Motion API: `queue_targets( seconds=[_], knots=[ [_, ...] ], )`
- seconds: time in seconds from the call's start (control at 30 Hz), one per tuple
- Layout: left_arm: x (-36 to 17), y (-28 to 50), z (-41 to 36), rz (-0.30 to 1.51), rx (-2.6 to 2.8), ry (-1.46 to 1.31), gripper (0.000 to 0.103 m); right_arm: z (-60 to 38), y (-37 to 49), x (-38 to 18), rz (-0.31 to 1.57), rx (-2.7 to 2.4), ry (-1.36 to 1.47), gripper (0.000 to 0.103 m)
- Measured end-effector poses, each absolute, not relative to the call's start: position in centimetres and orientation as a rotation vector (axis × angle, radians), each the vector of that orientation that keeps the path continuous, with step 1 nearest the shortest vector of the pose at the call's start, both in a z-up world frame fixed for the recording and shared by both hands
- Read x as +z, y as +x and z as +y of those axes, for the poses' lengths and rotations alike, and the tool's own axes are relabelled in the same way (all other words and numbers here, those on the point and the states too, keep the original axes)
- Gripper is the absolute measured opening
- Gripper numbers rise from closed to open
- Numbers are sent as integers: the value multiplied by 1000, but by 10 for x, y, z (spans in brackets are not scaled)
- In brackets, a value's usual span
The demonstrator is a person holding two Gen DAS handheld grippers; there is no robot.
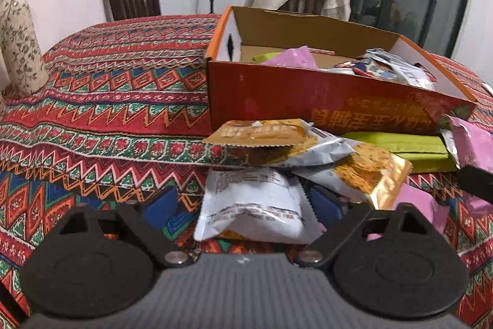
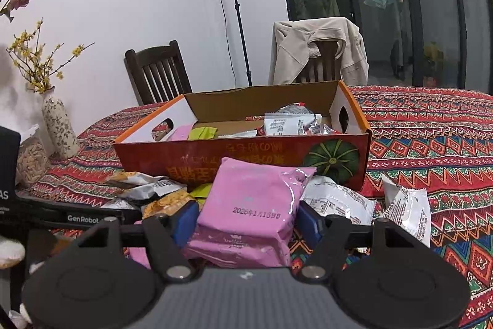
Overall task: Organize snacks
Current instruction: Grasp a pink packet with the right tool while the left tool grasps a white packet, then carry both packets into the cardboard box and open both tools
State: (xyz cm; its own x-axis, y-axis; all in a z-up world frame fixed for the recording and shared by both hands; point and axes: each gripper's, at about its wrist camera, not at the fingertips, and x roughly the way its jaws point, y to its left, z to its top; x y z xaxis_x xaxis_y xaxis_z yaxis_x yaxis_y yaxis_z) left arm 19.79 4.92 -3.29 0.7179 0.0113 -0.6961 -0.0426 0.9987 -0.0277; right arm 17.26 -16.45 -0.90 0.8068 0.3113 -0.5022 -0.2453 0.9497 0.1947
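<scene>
Right wrist view: right tool (image 2: 245, 216) pinches 1 pink packet (image 2: 249, 205), stamped "2026", in front of the red box (image 2: 215, 153). Left tool (image 1: 243, 205) is spread around 1 white packet (image 1: 252, 202) on the surface (image 1: 107, 100); 2 gold-brown packets (image 1: 262, 134) lie beyond.

Tablecloth (image 1: 107, 100): red, green, blue and orange zigzag bands. Box (image 2: 215, 153): red wall, orange rim, green pumpkin print (image 2: 334, 161). Packet (image 2: 246, 205) between the right gripper's (image 2: 245, 219) blue pads (image 2: 185, 221) was pink. Vase (image 1: 18, 51): cream, green leaf sprigs.
</scene>
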Motion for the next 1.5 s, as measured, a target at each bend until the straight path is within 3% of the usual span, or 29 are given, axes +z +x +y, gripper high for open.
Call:
queue_targets(
  seconds=[0.17,0.37,1.0,1.5],
  knots=[
    [-31,192,43,755,1,-15,70,-163,173,-10,561,296,117,68],
    [-26,184,45,724,-17,-39,56,-162,173,-11,563,295,113,68],
    [19,131,28,447,-66,-20,55,-161,170,-7,536,317,116,68],
    [46,148,15,425,-67,-10,55,-158,160,28,432,330,59,61]
  ],
)
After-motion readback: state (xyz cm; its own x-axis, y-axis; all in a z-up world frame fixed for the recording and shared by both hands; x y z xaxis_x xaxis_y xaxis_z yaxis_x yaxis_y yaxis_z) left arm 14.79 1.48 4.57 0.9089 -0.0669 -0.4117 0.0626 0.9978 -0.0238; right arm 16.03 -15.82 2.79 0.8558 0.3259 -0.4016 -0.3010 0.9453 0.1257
